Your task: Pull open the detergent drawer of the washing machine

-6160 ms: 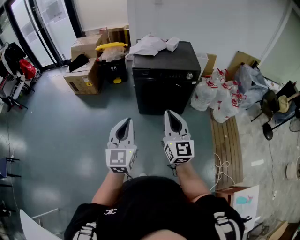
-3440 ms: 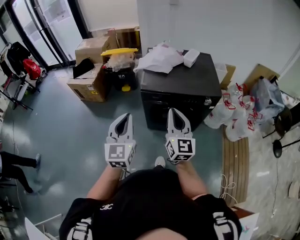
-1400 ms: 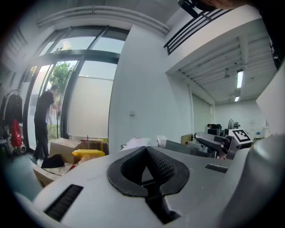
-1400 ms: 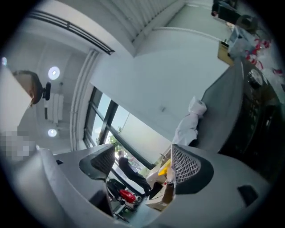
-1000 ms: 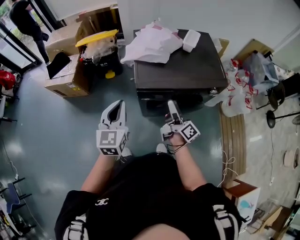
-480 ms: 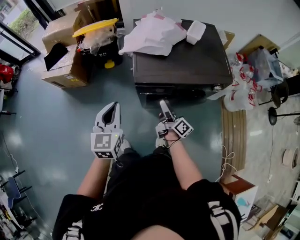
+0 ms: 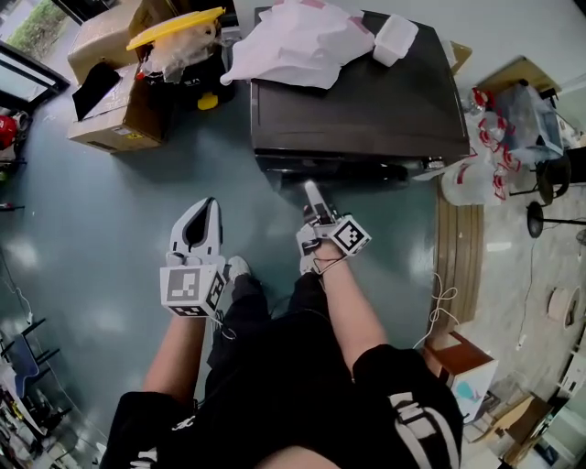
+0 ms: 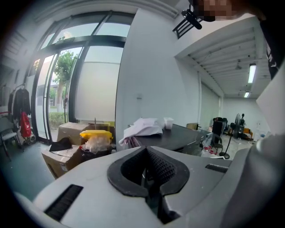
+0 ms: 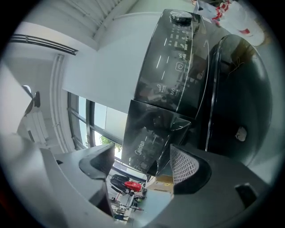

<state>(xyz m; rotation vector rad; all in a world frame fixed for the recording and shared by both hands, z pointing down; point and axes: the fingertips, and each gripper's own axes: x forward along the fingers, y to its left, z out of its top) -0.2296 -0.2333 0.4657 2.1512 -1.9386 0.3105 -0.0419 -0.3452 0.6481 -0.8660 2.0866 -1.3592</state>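
**Right gripper lines up on washer's detergent drawer**

A glossy blue-grey floor [image 7: 82,220] runs out to a white wall, and tall glazed windows [image 8: 84,75] fill the far left of the room. One black front-loading washing machine [image 7: 366,110] stands against that wall. Its flat top carries one heap of white cloth [image 7: 293,41] and one small white tub [image 7: 396,38].

The person stands close in front of the machine with a gripper in each hand. The right gripper [image 7: 311,192] is turned on its side and points at the top left of the machine's front. Its fingers [image 9: 185,167] are spread apart. The detergent drawer [image 9: 149,138], a glossy dark panel beside the control strip, shows in the gap between them. Whether either finger touches it cannot be told. One dial [image 9: 180,17] sits at the strip's far end, and one round door [image 9: 240,102] lies below it.

The left gripper [image 7: 209,206] hangs over bare floor to the left, well apart from the machine. Its fingers [image 8: 167,169] are pressed together with nothing between them.

Two cardboard boxes [image 7: 119,114] and one yellow-lidded bin [image 7: 179,23] crowd the far left. A cluster of white plastic bags [image 7: 476,174] sits to the machine's right, with wooden planks [image 7: 453,256] laid on the floor nearer.
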